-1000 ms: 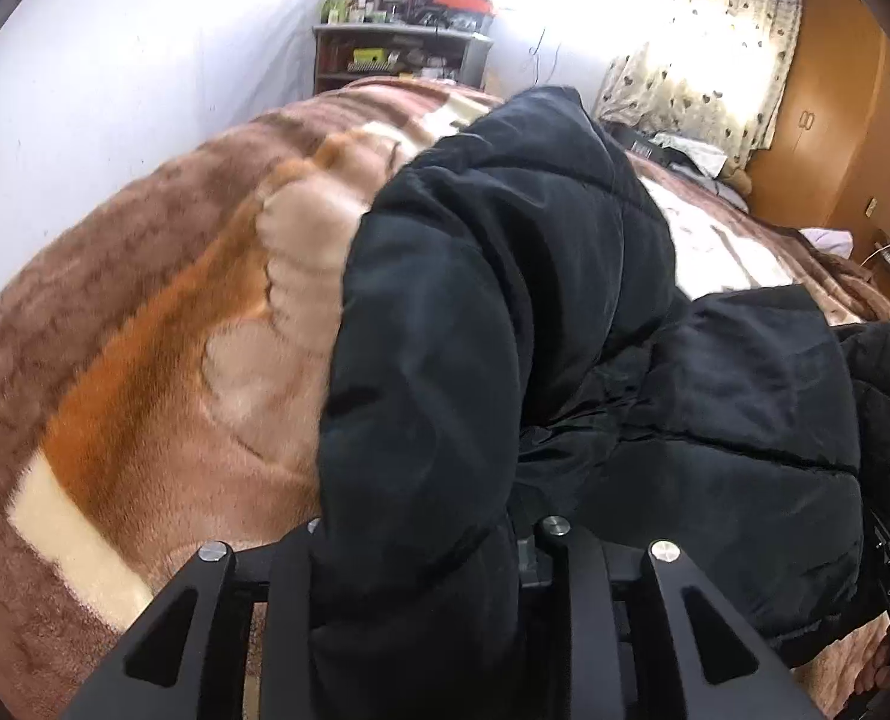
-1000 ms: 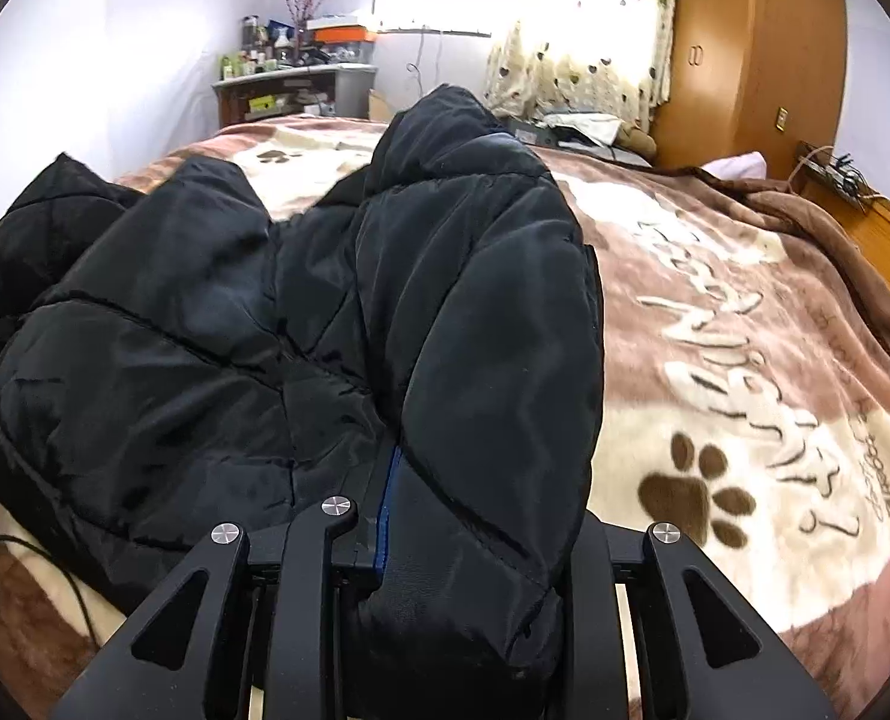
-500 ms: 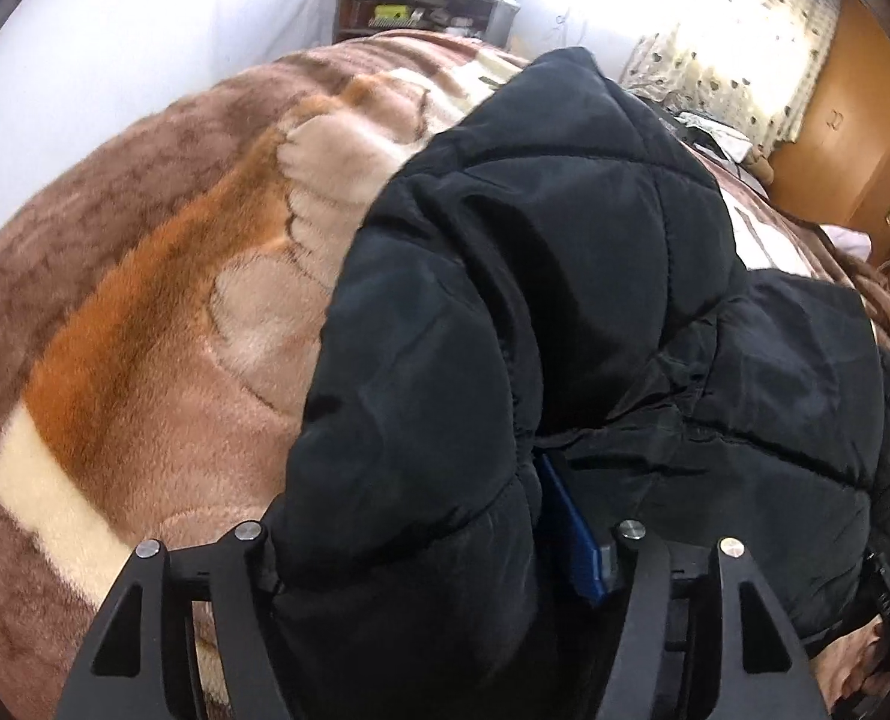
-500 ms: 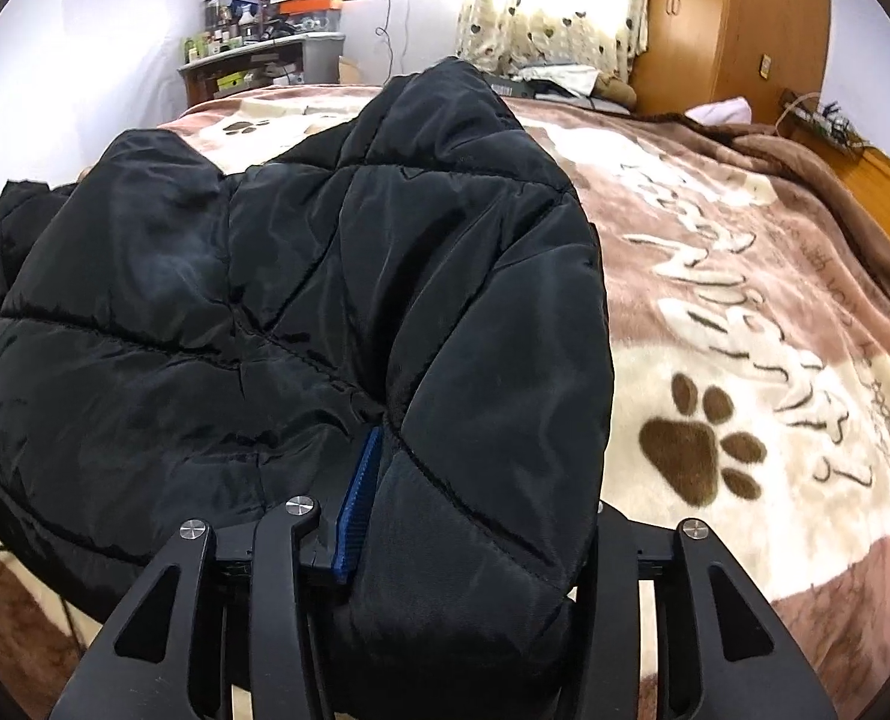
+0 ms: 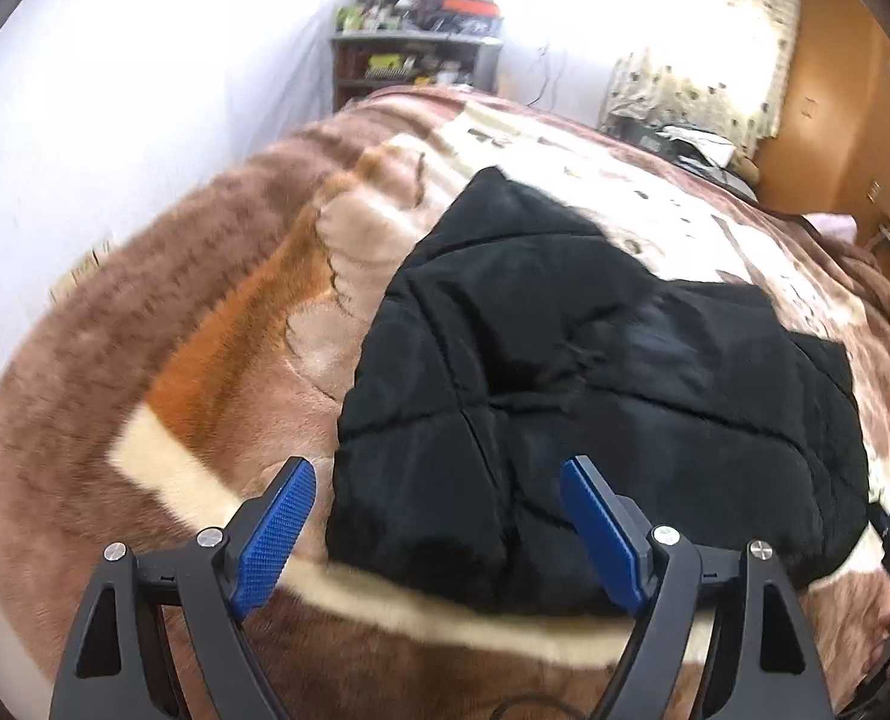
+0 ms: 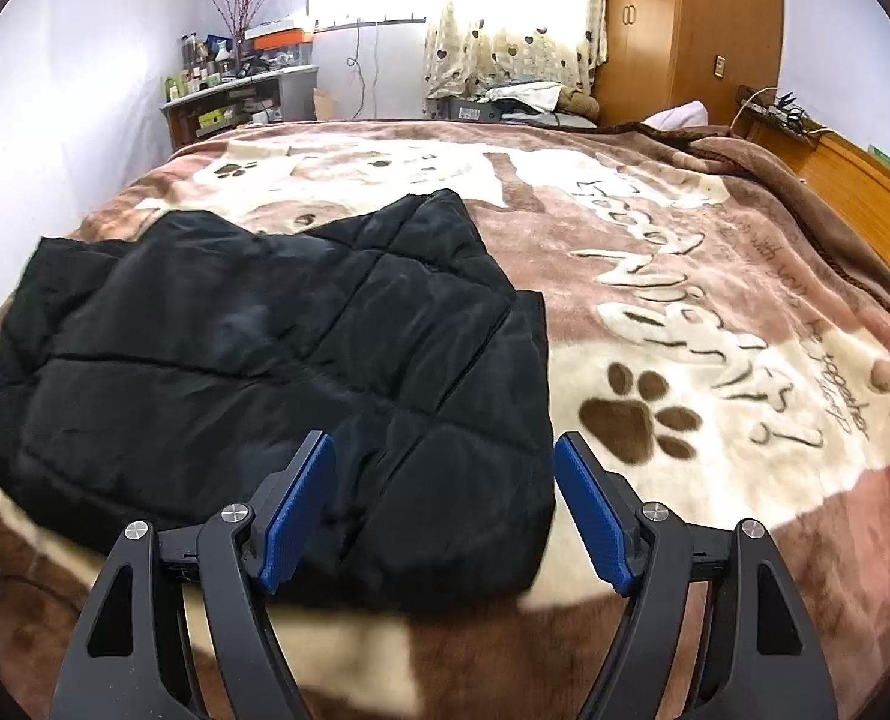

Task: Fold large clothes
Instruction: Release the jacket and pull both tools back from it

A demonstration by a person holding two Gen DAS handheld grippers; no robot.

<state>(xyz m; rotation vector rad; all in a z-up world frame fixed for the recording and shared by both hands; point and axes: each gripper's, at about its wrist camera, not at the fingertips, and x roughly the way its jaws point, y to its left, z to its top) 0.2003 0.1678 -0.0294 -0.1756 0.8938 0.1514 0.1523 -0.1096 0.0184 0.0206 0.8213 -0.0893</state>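
While both tongs [image 5: 438,531] [image 6: 445,516] gape empty — black jacket [image 6: 276,360] flat, long axis crosswise on blanket [image 6: 715,312].

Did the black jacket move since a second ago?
Yes. The jacket dropped out of both grippers, left and right, and lies flat on the blanket.

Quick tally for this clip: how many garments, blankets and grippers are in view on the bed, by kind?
Black quilted jacket: 1, lying flat on the bed
Paw-print blanket: 1, under the jacket
Grippers: 2, the left gripper and the right gripper, both open and holding nothing
Total: 4
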